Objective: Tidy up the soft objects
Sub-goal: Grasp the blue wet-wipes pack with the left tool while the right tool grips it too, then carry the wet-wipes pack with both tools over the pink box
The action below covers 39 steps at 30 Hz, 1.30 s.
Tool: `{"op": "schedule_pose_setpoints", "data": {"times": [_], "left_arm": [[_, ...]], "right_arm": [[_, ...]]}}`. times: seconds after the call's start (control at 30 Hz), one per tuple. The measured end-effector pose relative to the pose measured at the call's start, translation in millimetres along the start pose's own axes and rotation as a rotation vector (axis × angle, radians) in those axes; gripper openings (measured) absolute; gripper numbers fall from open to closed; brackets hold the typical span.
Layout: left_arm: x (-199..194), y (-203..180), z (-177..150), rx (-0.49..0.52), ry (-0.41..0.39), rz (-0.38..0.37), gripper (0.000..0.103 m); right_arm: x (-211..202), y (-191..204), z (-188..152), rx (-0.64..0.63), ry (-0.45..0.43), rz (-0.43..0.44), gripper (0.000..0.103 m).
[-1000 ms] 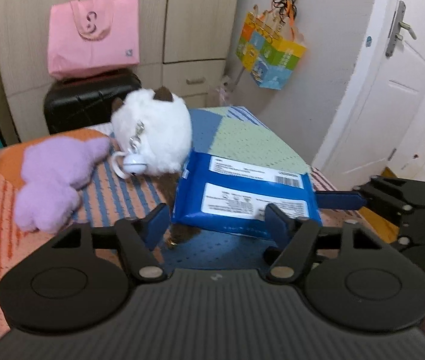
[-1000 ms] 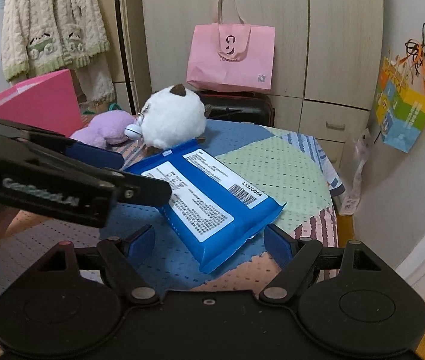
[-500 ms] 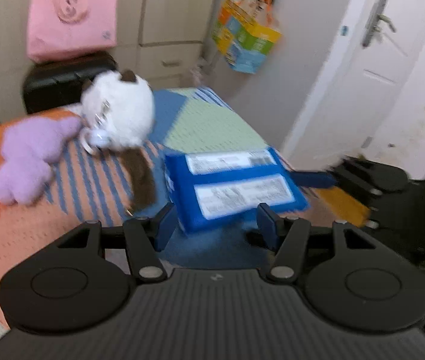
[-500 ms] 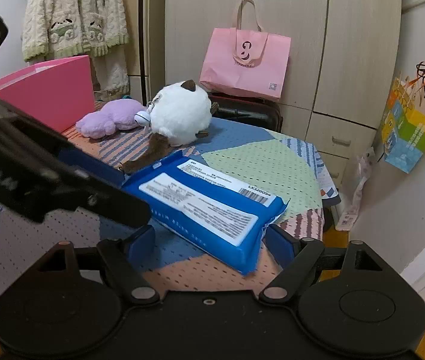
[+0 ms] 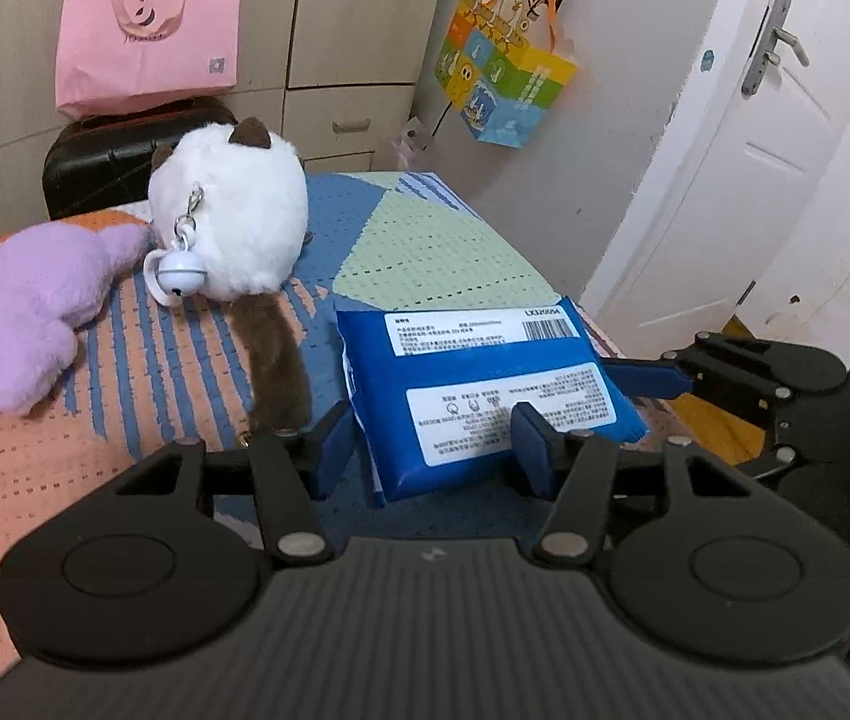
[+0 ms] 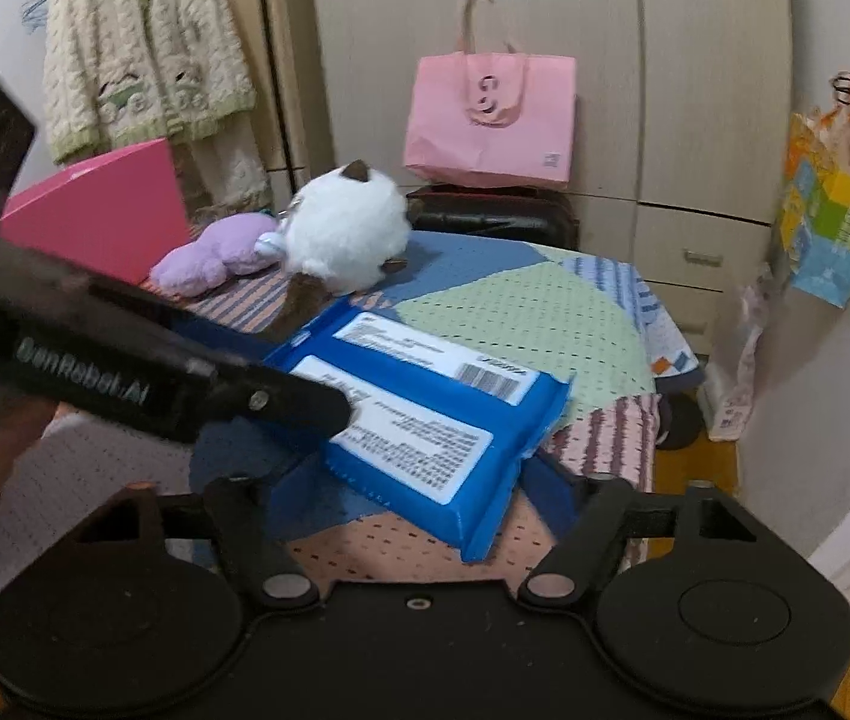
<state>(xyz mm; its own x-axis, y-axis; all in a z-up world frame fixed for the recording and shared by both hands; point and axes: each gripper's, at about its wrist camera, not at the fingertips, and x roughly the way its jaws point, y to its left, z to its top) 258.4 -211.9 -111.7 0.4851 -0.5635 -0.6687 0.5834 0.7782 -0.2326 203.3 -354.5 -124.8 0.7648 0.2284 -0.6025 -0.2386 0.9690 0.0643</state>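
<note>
1. Wipes pack (image 5: 485,384), the blue soft packet with white labels, lies flat on the patchwork table cover (image 5: 437,240) near the corner closest to the door. A second ago its far end was propped against the white plush; now it sits clear of the toy and has been drawn toward the table edge.

2. Left gripper (image 5: 431,447) is spread wide, its blue fingers straddling the near end of the pack without pinching it. Right gripper (image 6: 413,480) is also spread apart, one finger on each side of the pack's near corner, and it has moved closer than it was half a second ago.

3. That shift suggests the pack has been freed from the pile and is being lined up for a proper grasp, so the sorting looks to be at an early stage.

4. White plush (image 5: 233,222) with a bell and a brown tail, and the purple plush (image 5: 35,306), touch each other on the far side of the cover, untouched.

5. Containers: a pink box (image 6: 101,216) stands at the table's far left, and its inside is hidden. A pink bag (image 5: 149,30) rests on a black suitcase (image 5: 107,156), contents unseen.
</note>
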Motion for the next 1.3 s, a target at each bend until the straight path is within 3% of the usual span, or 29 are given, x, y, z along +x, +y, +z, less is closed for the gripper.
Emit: {"op": "schedule_pose_setpoints", "data": {"times": [0.1, 0.33, 0.67, 0.97, 1.3], "left_arm": [[-3, -4, -3, -0.003, -0.004, -0.020, 0.048], [-16, -21, -10, 0.056, -0.035, 0.028, 0.048], [-46, -33, -21, 0.059, 0.001, 0.043, 0.056], [-78, -28, -33, -0.039, 0.088, 0.048, 0.056], [-119, -28, -57, -0.055, 0.068, 0.048, 0.056]], "right_arm": [[0, 10, 0, -0.024, -0.011, -0.028, 0.064], [-7, 19, -3, -0.017, -0.028, -0.055, 0.061], [-26, 40, -8, 0.028, -0.020, -0.040, 0.067], [-48, 68, -12, 0.041, 0.008, 0.020, 0.072], [-73, 105, -18, -0.011, -0.009, 0.034, 0.074]]}}
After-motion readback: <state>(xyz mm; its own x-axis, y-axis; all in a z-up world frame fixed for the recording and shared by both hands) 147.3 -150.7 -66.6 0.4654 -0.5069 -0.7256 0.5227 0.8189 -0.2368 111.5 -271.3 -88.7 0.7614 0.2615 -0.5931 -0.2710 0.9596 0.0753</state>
